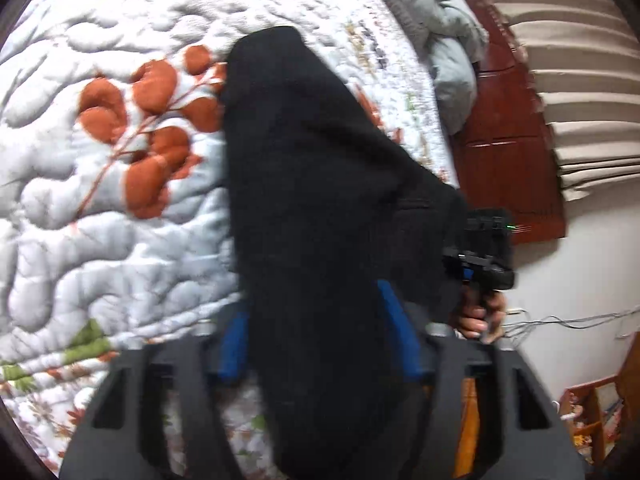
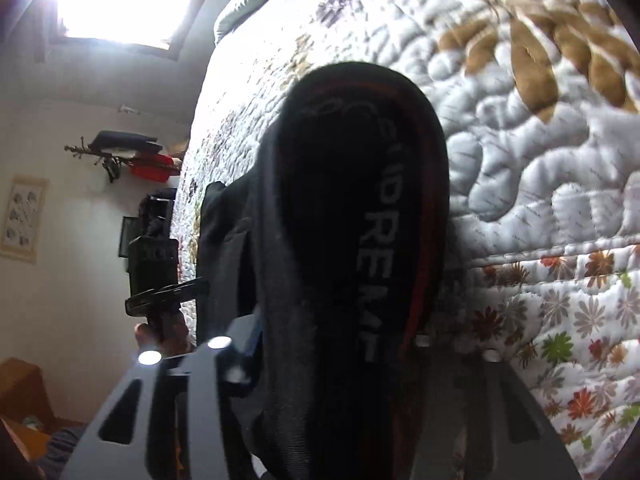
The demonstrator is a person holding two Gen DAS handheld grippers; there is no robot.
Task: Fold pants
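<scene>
While both views look down over a quilted bed (image 1: pixel 120 208), black pants (image 1: pixel 320 200) hang bunched above it, held up between the two tools. Left hand-held gripper (image 1: pixel 316 344) is clamped on the dark fabric between its blue fingers (image 1: pixel 394 320). Right hand-held gripper (image 2: pixel 332 360) pinches the waistband, where white lettering (image 2: pixel 376 264) and a red stripe (image 2: pixel 424 208) show.
</scene>
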